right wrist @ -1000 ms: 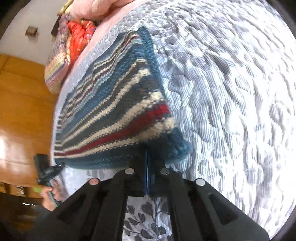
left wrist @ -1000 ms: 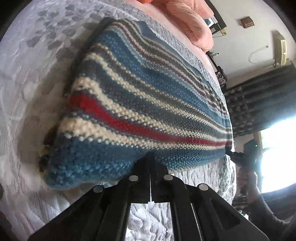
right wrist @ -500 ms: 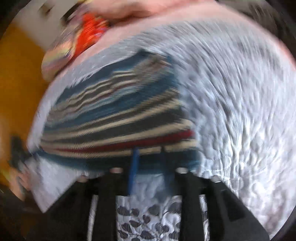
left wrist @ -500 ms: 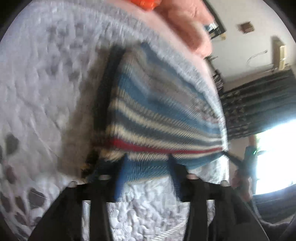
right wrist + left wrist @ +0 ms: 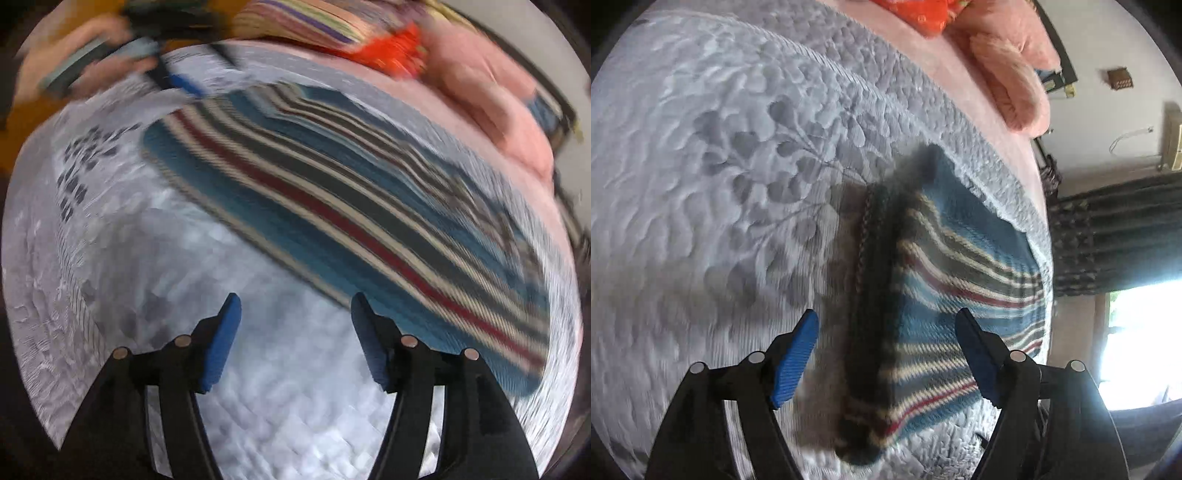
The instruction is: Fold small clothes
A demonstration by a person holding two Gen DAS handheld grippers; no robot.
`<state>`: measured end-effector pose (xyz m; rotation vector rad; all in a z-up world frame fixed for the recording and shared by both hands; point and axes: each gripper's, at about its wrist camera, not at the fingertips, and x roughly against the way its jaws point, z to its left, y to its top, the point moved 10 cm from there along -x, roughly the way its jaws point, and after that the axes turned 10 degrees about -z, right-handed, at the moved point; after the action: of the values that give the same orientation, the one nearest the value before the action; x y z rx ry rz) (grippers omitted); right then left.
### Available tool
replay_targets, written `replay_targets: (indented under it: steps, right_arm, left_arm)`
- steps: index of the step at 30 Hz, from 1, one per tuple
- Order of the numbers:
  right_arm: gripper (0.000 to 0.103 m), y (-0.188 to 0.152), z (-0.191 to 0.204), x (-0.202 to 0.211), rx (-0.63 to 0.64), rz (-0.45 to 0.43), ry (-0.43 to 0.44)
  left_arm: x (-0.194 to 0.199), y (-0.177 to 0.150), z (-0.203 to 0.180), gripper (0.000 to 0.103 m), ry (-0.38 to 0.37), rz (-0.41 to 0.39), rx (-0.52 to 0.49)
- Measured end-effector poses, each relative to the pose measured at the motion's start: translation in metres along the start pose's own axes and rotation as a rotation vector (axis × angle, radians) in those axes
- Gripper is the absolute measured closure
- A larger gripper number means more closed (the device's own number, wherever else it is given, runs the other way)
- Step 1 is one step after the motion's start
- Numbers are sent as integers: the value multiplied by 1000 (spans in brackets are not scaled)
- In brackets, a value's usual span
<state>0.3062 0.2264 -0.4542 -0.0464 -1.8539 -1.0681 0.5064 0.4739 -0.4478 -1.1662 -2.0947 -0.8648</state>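
The striped knit garment [image 5: 960,295] lies folded on the quilted bed [image 5: 720,166]. The left hand-held gripper [image 5: 886,345] and right hand-held gripper [image 5: 295,334] both gape empty above it; this fold looks released, so regripping an edge seems next

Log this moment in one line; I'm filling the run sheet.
left tool: open | right tool: open | striped knit: folded on quilt, released

Left tongs [image 5: 886,332] and right tongs [image 5: 295,314] agape, empty
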Motion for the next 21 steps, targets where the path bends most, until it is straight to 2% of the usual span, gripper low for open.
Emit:
replay_targets:
  steps: [3,6,13,17,18,19,21]
  right_arm:
    - [37,17,34,-11,104,-39,-15]
    - [34,37,64,-28,198,-79,-32]
    - [36,73,85,-76,254,-118,-60]
    - [36,90,90,-89,254,-156,-87]
    - [36,96,91,-93,255,-168,-99]
    - [36,97,93,-91,254,-175,-107]
    - [36,106,95,-97,251,-190,-123]
  left_arm:
    - [-23,8,-4,26,5,23,-24]
    - [-41,16,-10,27,-23,34,-47]
    - [-73,29,-32,27,-90,80,-81]
    - [-79,34,-35,29,-118,78,-74]
    - [-80,35,-35,33,-125,75,-78]
    - [-82,36,-37,46,-130,78,-85]
    - [-88,36,-36,50,-122,88,-95]
